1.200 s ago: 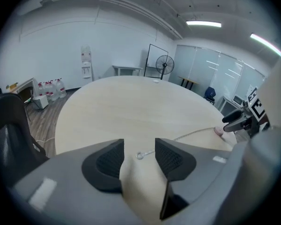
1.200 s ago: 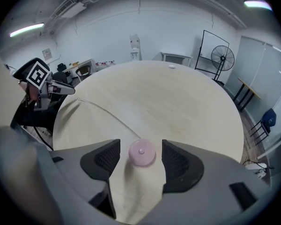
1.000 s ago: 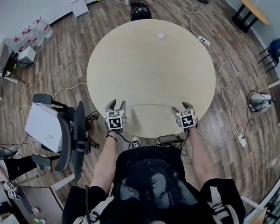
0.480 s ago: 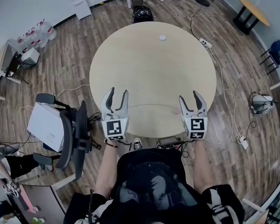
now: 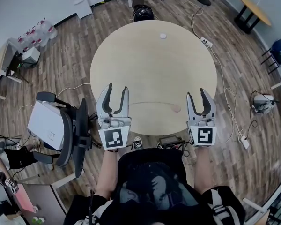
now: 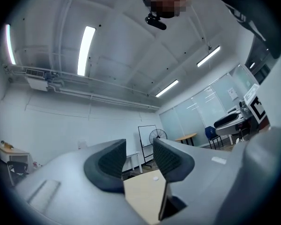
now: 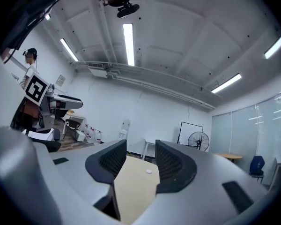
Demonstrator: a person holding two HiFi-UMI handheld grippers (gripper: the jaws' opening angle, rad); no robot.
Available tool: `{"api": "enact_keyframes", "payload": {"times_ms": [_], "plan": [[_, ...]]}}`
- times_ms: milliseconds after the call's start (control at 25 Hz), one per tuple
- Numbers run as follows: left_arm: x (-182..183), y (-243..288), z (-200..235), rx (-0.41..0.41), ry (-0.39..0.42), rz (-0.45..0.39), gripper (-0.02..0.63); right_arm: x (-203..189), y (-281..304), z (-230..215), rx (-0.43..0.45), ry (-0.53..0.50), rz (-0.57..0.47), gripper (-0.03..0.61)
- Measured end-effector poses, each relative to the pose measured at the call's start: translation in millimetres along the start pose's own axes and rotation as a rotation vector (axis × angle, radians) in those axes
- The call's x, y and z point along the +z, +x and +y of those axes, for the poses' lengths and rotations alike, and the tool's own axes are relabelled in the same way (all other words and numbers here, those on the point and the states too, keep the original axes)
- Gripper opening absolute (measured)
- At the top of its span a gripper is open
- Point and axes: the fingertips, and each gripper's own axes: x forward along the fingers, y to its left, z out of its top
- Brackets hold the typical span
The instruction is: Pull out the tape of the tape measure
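Right now, far left, a black padded office chair (image 5: 72, 130) stands on plank wood floor (image 5: 70, 60). My left gripper (image 5: 117, 89) hangs above the near rim of the round, matte beige table (image 5: 145, 60). Its ribbed dark pads stand apart, the jaws have just been easing inward, and nothing is between them. Across the tabletop between my two grippers a thin pale tape (image 5: 150, 102) lies in a shallow curve. Its left end fades into the table colour. It ends at the tape measure (image 5: 176, 108), a small round pinkish case, too small for detail. The case is near the right gripper (image 5: 196, 95) but apart from it. That gripper is likewise released and empty, its jaws just narrowing. A small white disc (image 5: 163, 35) sits on the far side; I cannot tell what it is.
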Motion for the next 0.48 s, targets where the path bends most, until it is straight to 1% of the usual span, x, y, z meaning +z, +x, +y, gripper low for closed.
{"api": "enact_keyframes", "payload": {"times_ms": [40, 80, 120, 160, 240, 480], "plan": [[2.4, -1.1, 1.1, 0.009, 0.004, -0.007, 0.171, 1.1, -0.6, -0.1, -0.003, 0.011, -0.006, 0.19], [3.8, -2.5, 2.2, 0.019, 0.01, -0.011, 0.132, 1.4, -1.2, -0.8, -0.009, 0.017, -0.007, 0.176], [3.7, -3.8, 2.9, 0.028, 0.017, -0.01, 0.07, 1.4, -2.0, -1.7, -0.017, 0.017, -0.006, 0.148], [2.3, -4.9, 3.1, 0.031, 0.022, -0.003, 0.003, 1.6, -2.8, -2.5, -0.027, 0.016, -0.006, 0.105], [-0.7, -5.8, 2.4, 0.021, 0.023, 0.008, 0.002, 3.0, -3.8, -2.2, -0.037, 0.02, -0.013, 0.003], [-3.2, -7.9, 3.5, 0.03, 0.015, 0.0, 0.0, 1.8, -2.1, 6.3, -0.012, 0.035, -0.008, 0.002]]}}
